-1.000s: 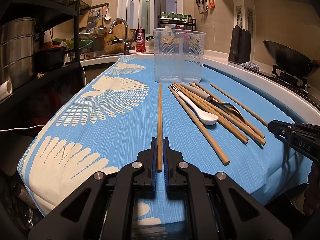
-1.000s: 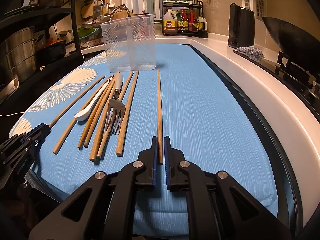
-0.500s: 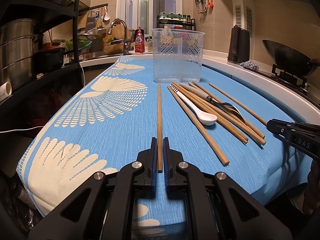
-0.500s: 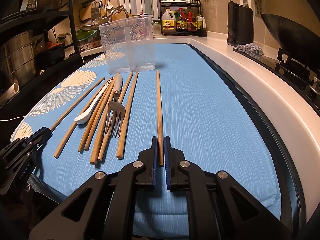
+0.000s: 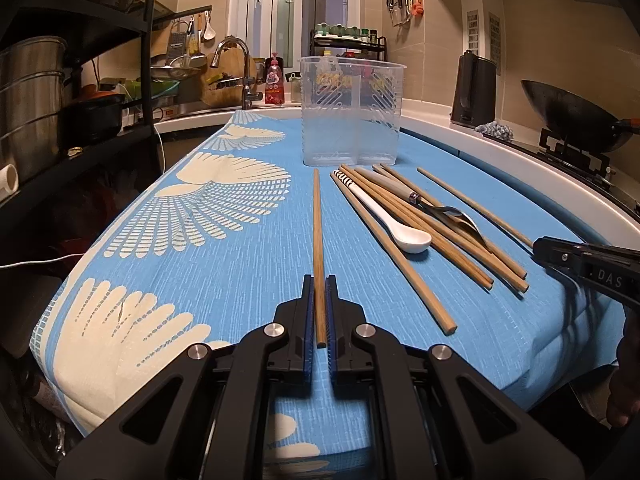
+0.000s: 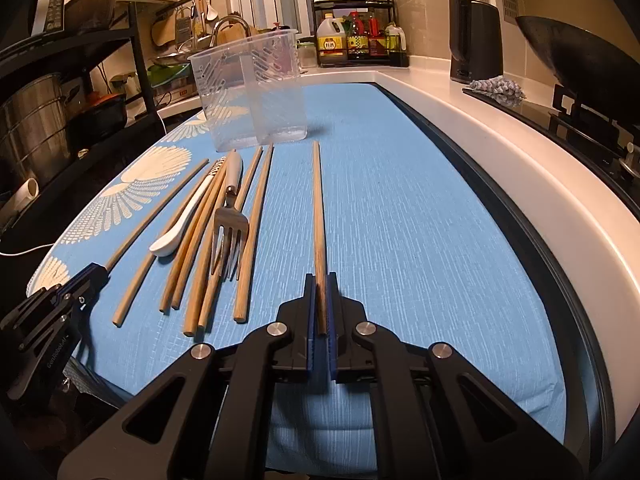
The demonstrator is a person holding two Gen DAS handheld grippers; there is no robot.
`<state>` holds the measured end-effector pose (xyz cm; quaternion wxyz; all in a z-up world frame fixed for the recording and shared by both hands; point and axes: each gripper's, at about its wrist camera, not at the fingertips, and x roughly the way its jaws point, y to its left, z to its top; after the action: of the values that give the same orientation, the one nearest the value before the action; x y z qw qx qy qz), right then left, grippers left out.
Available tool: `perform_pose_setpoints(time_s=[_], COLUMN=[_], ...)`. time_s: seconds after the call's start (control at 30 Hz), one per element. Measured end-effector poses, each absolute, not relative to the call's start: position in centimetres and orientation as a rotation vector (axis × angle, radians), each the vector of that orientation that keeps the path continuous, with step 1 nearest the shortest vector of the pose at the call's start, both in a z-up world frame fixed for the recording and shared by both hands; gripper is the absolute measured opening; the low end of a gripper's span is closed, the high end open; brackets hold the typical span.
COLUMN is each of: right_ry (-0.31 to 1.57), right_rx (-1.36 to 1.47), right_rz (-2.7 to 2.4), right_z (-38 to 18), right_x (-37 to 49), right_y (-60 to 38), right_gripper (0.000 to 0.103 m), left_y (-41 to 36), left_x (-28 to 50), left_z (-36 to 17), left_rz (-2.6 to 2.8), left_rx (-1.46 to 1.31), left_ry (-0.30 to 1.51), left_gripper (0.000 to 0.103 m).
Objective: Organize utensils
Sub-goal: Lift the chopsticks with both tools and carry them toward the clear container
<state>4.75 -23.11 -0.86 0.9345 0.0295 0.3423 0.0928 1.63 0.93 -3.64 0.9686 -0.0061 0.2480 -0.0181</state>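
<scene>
Holding: you have the left gripper (image 5: 319, 312) clamped on the near end of one chopstick (image 5: 317, 240), so it points straight at the holder (image 5: 351, 114).
Right gripper (image 6: 320, 308): your jaws have just closed further, pinching the near end of a second chopstick (image 6: 318, 216) for the same reason.
Both sticks: gripped at the tail, far ends low over the cloth (image 5: 224, 264); whether they touch it, you cannot tell.
Pile (image 6: 212, 236): more chopsticks, spoon (image 6: 180, 224) and fork (image 6: 230, 216) lie between your grippers.
Holder: upright, empty, just beyond the utensils.
</scene>
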Motion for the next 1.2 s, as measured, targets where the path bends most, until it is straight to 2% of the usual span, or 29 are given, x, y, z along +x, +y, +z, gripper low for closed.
perform_pose_setpoints(time_s=[0.6, 1.2], right_ry=[0.53, 0.424], right_rx=[0.038, 0.062], right_rz=[0.175, 0.185], right_z=[6.4, 12.9], right_x=[1.9, 5.1], right_y=[-24.7, -25.4], right_gripper=[0.005, 0.005], left_y=[1.1, 1.9], left_x=[-1.7, 1.8], left_z=[2.3, 7.9], left_rz=[-0.063, -0.09], left_rx=[0.06, 0.086], left_ry=[0.348, 0.305], left_gripper=[0.006, 0.005])
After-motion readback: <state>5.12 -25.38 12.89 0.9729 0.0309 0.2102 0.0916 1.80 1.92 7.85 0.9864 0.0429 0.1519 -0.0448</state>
